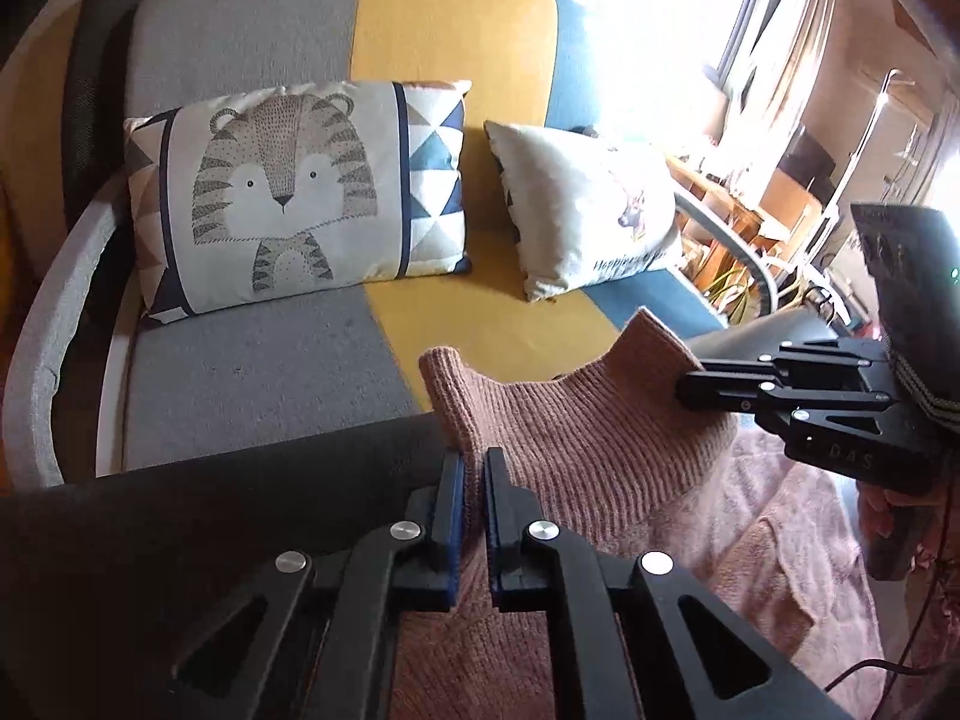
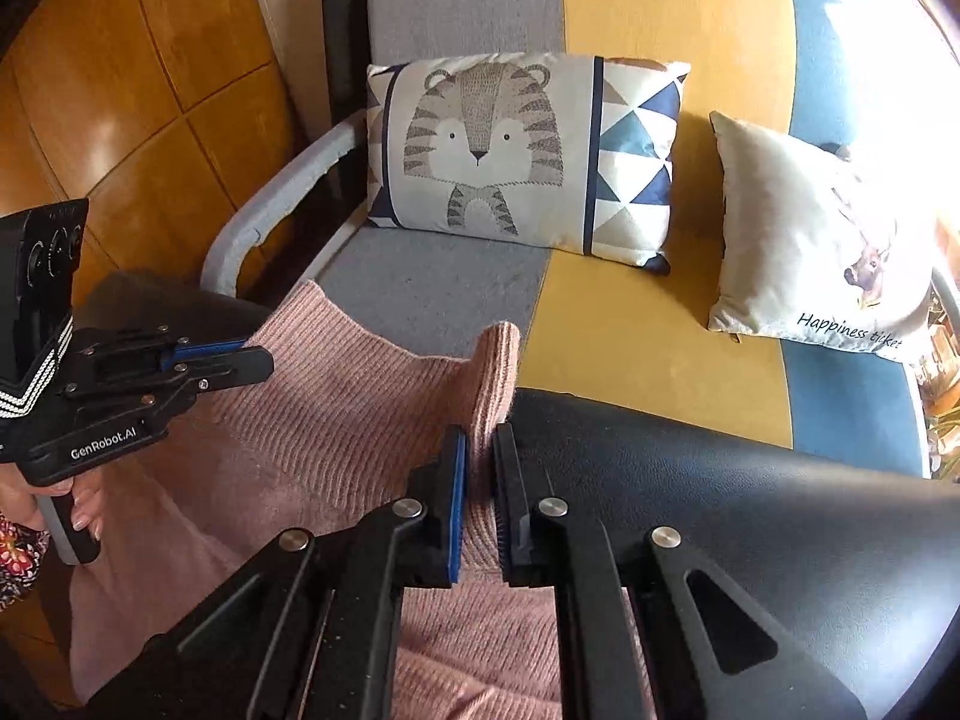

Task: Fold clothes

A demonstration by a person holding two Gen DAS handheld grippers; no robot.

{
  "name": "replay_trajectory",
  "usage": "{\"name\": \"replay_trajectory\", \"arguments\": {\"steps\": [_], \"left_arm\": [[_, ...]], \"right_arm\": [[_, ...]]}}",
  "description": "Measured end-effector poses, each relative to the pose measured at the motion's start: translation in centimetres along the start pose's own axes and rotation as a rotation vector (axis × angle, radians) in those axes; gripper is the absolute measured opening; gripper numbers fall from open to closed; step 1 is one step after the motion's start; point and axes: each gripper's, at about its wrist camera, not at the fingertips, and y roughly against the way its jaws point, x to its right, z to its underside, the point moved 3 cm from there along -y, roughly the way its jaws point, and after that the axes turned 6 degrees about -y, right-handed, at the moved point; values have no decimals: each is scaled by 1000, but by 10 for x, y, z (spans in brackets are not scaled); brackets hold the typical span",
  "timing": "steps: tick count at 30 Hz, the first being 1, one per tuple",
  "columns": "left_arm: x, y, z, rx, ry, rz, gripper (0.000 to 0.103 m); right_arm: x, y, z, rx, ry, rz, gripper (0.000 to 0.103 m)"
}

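Note:
A pink ribbed knit garment hangs stretched between my two grippers, its upper edge sagging in the middle. My left gripper is shut on one corner of that edge, which sticks up above the fingertips. My right gripper is shut on the other corner. In the right wrist view the right gripper pinches the knit garment at bottom centre, and the left gripper grips the far corner at the left. The rest of the garment drapes down over a black padded surface.
Behind stands a grey, yellow and blue sofa with a tiger cushion and a white deer cushion. A bright window and cluttered furniture are at the right. Wooden panels are at the left. A hand holds the left gripper's handle.

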Motion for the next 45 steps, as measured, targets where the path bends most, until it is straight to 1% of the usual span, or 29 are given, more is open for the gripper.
{"name": "replay_trajectory", "arguments": {"steps": [3, 5, 9, 12, 16, 20, 22, 25, 26, 29, 32, 35, 37, 38, 39, 40, 41, 42, 43, 44, 45], "left_arm": [[6, 32, 2, 76, 29, 49, 5], [15, 55, 7, 122, 22, 70, 5], [40, 90, 27, 172, -12, 101, 5], [59, 111, 47, 185, -31, 103, 5], [78, 127, 78, 190, -55, 94, 5], [90, 128, 113, 168, -53, 85, 5], [96, 124, 130, 147, -48, 79, 5], [104, 117, 153, 109, -57, 60, 5], [107, 114, 160, 95, -65, 53, 5], [115, 111, 178, 51, -97, 37, 5], [119, 114, 198, 4, -113, 48, 5], [116, 127, 213, -8, -100, 37, 5], [111, 137, 212, 17, -52, 30, 5], [109, 139, 208, 27, 1, 55, 5], [106, 141, 203, 37, 57, 82, 5], [104, 143, 199, 48, 113, 109, 5], [101, 144, 194, 65, 190, 153, 6], [98, 142, 190, 75, 270, 200, 9], [95, 139, 186, 84, 349, 248, 17], [94, 137, 183, 91, 399, 271, 21], [95, 133, 180, 86, 418, 271, 26]], "right_arm": [[-9, 29, 12, 34, -3, -19, 8], [-14, 40, 25, 43, -5, -26, 8], [-24, 61, 52, 61, -10, -40, 8], [-31, 77, 73, 75, -14, -50, 7], [-37, 91, 104, 88, -26, -69, 6], [-29, 82, 144, 68, -83, -96, 5], [-22, 75, 161, 55, -127, -128, 5], [-17, 67, 181, 40, -154, -139, 6], [-16, 66, 186, 32, -163, -142, 6], [-11, 71, 197, 28, -227, -193, 6], [-6, 76, 207, 24, -292, -244, 6], [-1, 81, 217, 20, -357, -296, 10], [3, 85, 224, 17, -400, -330, 11], [5, 86, 226, 19, -431, -355, 11], [8, 84, 224, 26, -493, -400, 18], [10, 80, 222, 24, -550, -429, 28], [12, 76, 221, 21, -601, -454, 34], [12, 72, 219, 19, -630, -462, 38], [12, 68, 217, 19, -647, -469, 39], [12, 64, 216, 18, -665, -476, 39], [12, 60, 215, 15, -680, -485, 39]]}}
